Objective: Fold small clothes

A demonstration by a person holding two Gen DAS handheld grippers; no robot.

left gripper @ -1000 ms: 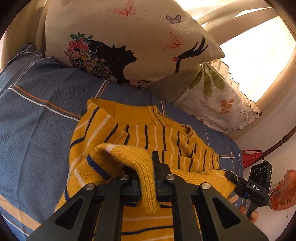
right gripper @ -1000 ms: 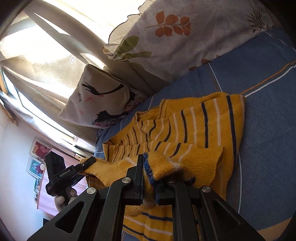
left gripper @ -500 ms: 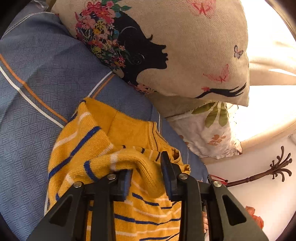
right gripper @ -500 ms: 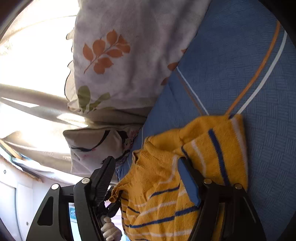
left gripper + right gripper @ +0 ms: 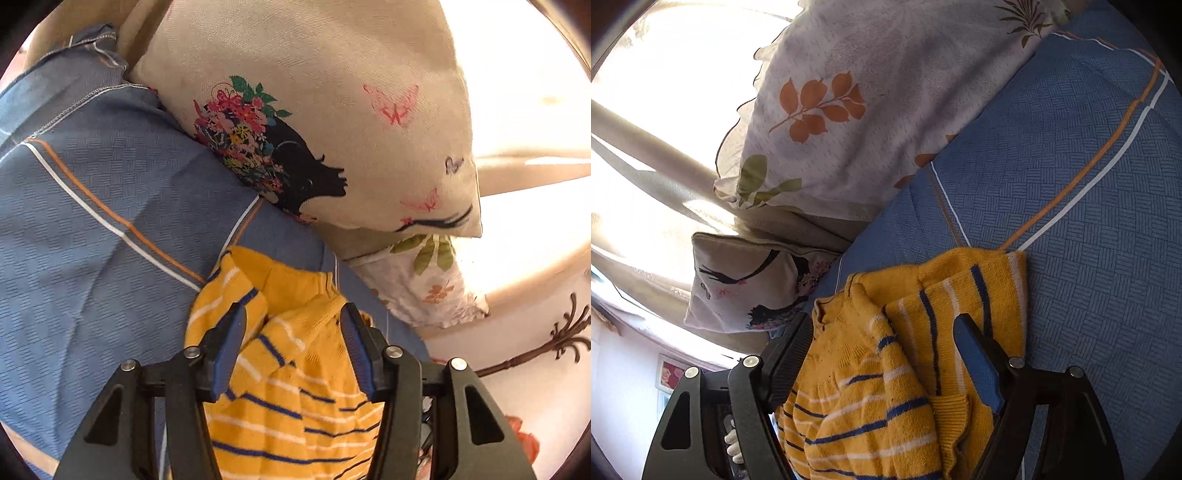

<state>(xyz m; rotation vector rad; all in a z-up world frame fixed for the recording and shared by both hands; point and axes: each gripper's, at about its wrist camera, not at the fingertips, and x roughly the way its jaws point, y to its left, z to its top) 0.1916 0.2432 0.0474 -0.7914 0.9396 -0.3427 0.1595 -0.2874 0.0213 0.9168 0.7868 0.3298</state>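
A small yellow sweater with blue and white stripes lies bunched up on the blue bedspread, which has a thin orange and white line running across it. The sweater sits just in front of the butterfly pillow, the cream one with a black picture of a lady's face and bright flowers in her hair. The left gripper is over the sweater with its two fingers spread wide apart, and it is not pinching anything; a folded sleeve lies loose between them. The right gripper also has its fingers spread wide, with the sweater lying loose under and between them. In the right wrist view the sweater has one striped flap folded over on top of the rest, and its far edge rests on the bedspread. Next to the butterfly pillow leans a white leaf pillow with orange and green leaves on it, and bright window light shines behind both pillows.
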